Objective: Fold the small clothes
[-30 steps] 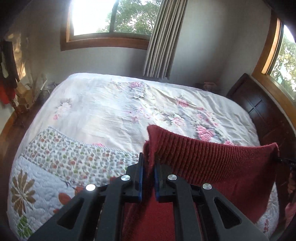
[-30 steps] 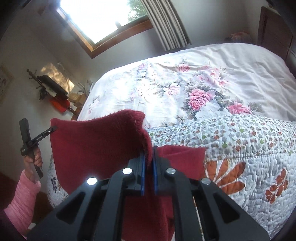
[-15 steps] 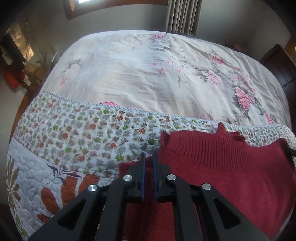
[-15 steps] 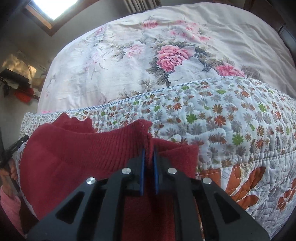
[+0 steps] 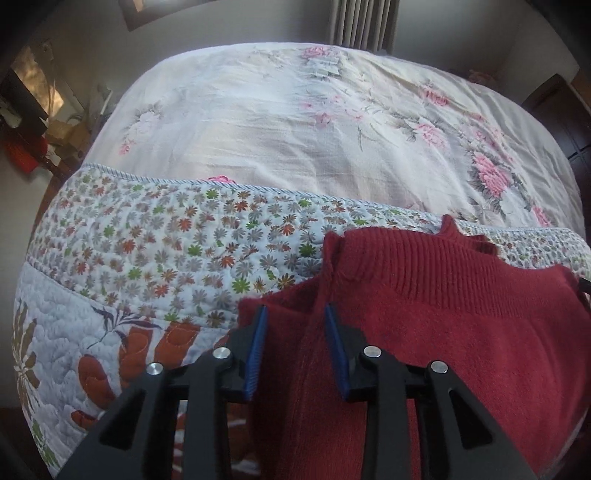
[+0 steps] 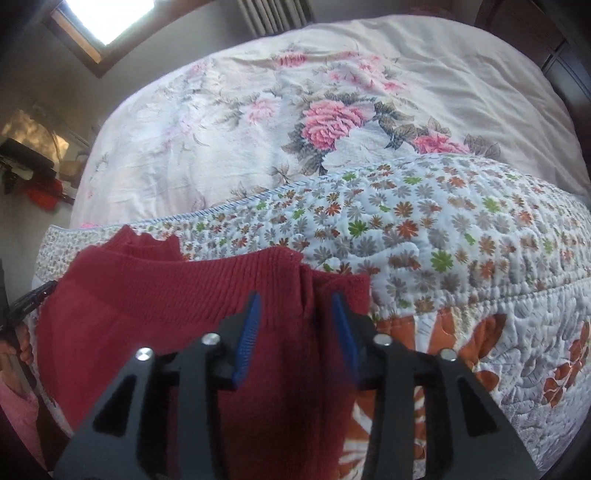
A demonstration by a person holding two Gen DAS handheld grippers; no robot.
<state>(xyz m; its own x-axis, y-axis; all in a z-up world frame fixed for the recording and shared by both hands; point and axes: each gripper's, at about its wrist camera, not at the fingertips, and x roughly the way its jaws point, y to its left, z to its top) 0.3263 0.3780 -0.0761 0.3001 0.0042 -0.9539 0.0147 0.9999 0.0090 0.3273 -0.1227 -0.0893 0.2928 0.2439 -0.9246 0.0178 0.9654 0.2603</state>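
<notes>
We held the left hand-held gripper (image 5: 295,343) and the right hand-held gripper (image 6: 295,332) with jaws apart, each straddling a ridge of the dark red ribbed knit sweater (image 5: 443,314). The sweater lay on the flower-print quilted bedspread (image 5: 166,251) at the near edge of the bed, before a pale rose-patterned cover (image 6: 332,122) and grey curtains (image 5: 364,22).

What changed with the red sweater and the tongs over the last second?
The red sweater came down from held-up onto the quilt. Both tongs, left and right, opened and released it. The bed stayed as it was.
</notes>
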